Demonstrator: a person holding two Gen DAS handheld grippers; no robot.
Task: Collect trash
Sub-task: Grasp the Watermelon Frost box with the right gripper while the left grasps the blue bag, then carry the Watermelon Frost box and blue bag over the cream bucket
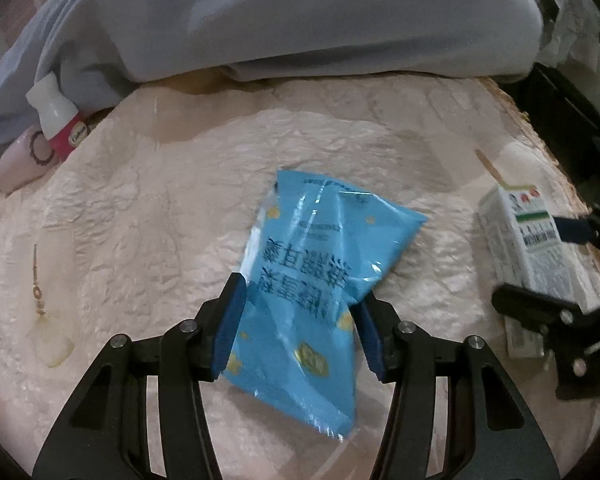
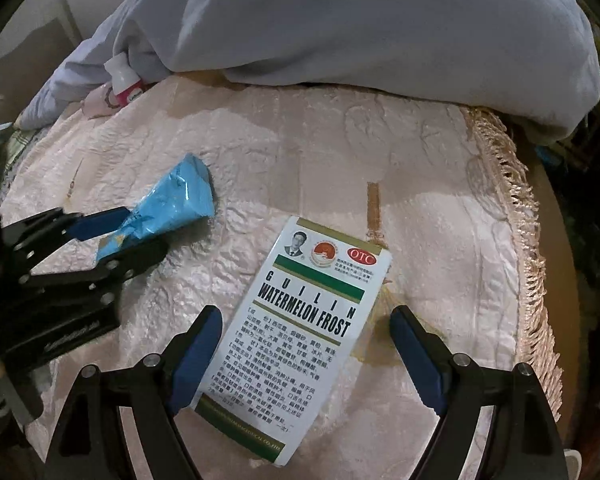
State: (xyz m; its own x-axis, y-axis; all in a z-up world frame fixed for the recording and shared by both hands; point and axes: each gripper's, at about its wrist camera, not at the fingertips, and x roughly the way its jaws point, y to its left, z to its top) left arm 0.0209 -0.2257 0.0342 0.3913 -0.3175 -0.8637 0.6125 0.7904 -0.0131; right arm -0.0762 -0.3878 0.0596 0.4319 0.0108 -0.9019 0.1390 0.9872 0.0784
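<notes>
The left gripper (image 1: 298, 320) has its two blue pads on both sides of a blue snack bag (image 1: 320, 264), and the pads squeeze the bag so it crinkles in the middle. From the right wrist camera the same bag (image 2: 168, 204) sticks out past the left gripper (image 2: 138, 228), and its far end is off the cloth.

The right gripper (image 2: 306, 344) stands wide open. A white medicine box (image 2: 300, 328) lies flat on the cloth between its fingers. The left pad sits just beside the box's long side, and the right pad is well apart from the other side. It holds nothing.

Both things are on a pink bumpy bed cover (image 2: 440, 240). The box lies near the cover's right edge, where a fringe (image 2: 516, 216) hangs down. In the left wrist camera the box (image 1: 528, 248) is off to the right of the bag, close to that same edge.

A big grey blanket (image 1: 300, 20) is piled along the far edge. A small white and pink bottle (image 1: 58, 118) leans at the far left corner, next to the blanket. The middle of the cover, between the blanket and the two grippers, is bare and open
</notes>
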